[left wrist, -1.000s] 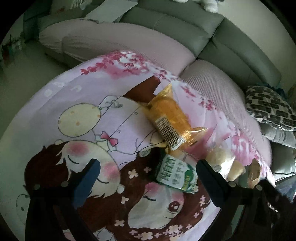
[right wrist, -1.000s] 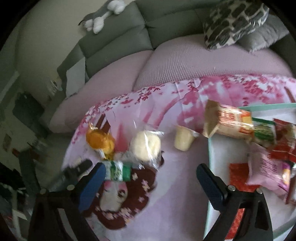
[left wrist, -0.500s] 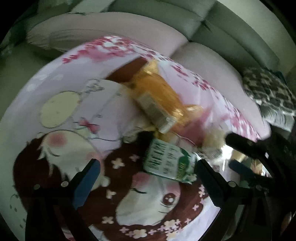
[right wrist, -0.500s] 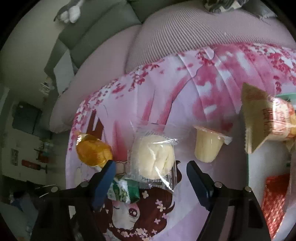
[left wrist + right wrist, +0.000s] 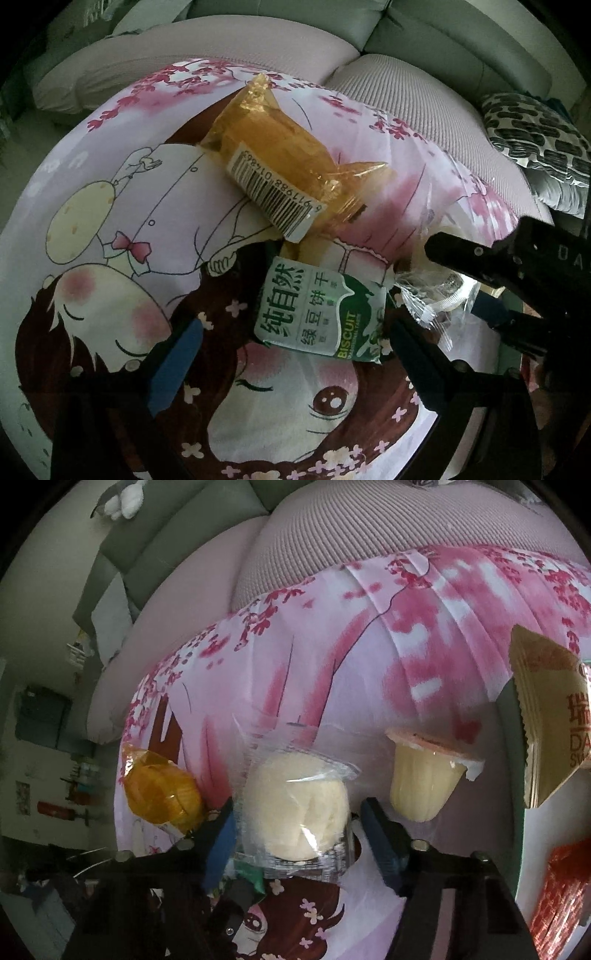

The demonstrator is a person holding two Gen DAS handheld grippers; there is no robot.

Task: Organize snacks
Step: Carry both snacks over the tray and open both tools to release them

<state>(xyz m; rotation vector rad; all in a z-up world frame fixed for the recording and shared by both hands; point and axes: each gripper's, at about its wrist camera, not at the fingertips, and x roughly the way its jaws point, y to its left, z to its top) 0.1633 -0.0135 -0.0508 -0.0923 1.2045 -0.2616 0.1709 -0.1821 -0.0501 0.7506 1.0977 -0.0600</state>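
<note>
Clear crinkly film wraps the pale round bun lying on the cartoon-print cloth. The right hand-held gripper is closing around it, pads not yet pressing. Judged light, soft, crushable and slippery — take its broad middle. The left hand-held gripper is released over the green biscuit packet.

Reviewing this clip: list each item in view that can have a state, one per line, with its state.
Right gripper: jaws closing around the clear-wrapped bun, pads not clearly pressing.
Left gripper: open, straddling the green biscuit packet.
Green biscuit packet: sealed, flat on the cloth.
Orange-wrapped cake: sealed, lying untouched.
Jelly cup: sealed, tilted on its side.
</note>
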